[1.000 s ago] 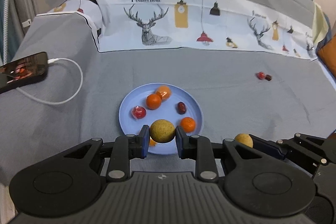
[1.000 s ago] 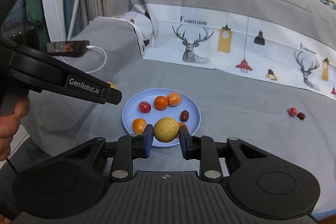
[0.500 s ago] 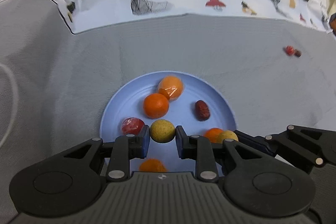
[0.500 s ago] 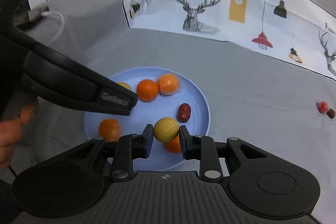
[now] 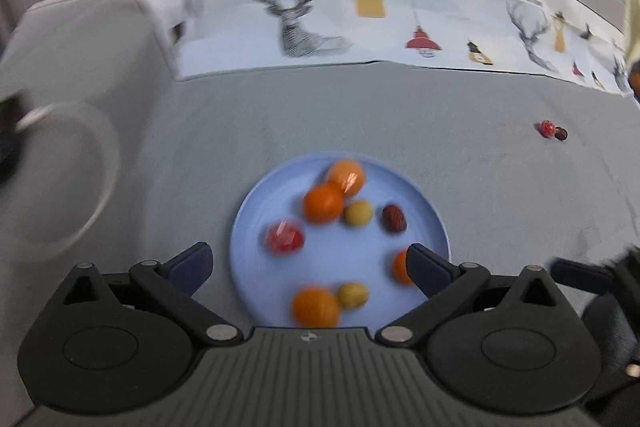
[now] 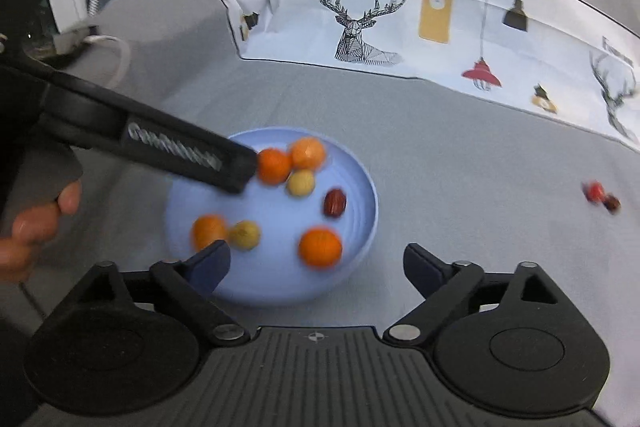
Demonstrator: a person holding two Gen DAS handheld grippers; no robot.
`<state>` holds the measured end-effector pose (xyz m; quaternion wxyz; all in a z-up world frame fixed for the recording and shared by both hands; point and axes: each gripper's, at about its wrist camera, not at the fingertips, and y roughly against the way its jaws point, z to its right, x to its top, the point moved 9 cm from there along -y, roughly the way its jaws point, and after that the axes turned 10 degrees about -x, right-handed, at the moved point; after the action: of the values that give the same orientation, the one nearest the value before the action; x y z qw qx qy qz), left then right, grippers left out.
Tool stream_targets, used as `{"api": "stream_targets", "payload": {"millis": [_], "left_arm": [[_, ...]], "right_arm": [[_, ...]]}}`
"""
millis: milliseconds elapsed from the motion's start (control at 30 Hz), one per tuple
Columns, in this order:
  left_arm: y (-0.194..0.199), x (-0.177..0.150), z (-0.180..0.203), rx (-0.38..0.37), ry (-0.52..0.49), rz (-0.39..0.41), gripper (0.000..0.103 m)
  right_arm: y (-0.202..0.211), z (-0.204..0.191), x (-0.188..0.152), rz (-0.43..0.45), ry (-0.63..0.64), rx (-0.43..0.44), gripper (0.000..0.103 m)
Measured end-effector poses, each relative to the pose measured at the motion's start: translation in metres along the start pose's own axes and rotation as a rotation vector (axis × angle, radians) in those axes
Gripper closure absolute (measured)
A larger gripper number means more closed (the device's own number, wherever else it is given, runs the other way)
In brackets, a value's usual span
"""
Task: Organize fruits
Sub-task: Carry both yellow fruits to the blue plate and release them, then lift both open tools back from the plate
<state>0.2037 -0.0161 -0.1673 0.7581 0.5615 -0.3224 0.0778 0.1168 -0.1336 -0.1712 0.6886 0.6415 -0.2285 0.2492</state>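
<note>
We see a round pale-blue plastic plate [image 5: 434, 223] on a grey bedsheet [image 5: 360, 115], holding blurred fruit: three plain orange mandarins, one wrapped orange, a red wrapped piece [image 5: 285, 237], a dark red date [image 5: 394, 218] and two small yellow-green round fruits [image 5: 358, 213], [image 5: 352, 295]. Left gripper [image 5: 308, 263] hangs over the plate's near half, jaws just opened wide with nothing pressed between them. Right gripper [image 6: 316, 263] also has jaws just spread, empty, above the plate's near rim. In the right wrist view the left gripper's black finger crosses the plate's left side, tip just beside a mandarin [image 6: 274, 166]. Two small red and dark fruits [image 5: 553, 130] lie well apart to the right on open sheet. A deer-print white fabric band [image 6: 400, 19] bounds the far side; white cable [image 6: 116, 55] lies far left.
</note>
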Motion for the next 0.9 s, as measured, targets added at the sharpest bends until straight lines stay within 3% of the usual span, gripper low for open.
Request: {"api": "stream_targets", "payload": {"millis": [167,300,600,900], "left_arm": [[0.051,-0.034,0.017,-0.04,0.014,-0.035,0.0],[0.085,-0.046,0.033,-0.026,-0.005,0.012,0.0],[0.137,-0.06,0.083,-0.094,-0.041,0.1,0.0],[0.167,-0.066,0.104,-0.07,-0.075,0.167,0.0]], "right_arm": [[0.076,0.012,-0.031,0.023,-0.04,-0.011,0.003],[0.117,0.017,-0.036,0.103,-0.05,-0.044,0.002],[0.183,0.025,-0.043,0.261,-0.05,-0.09,0.001],[0.216,0.035,-0.05,0.341,-0.071,-0.105,0.001]]}}
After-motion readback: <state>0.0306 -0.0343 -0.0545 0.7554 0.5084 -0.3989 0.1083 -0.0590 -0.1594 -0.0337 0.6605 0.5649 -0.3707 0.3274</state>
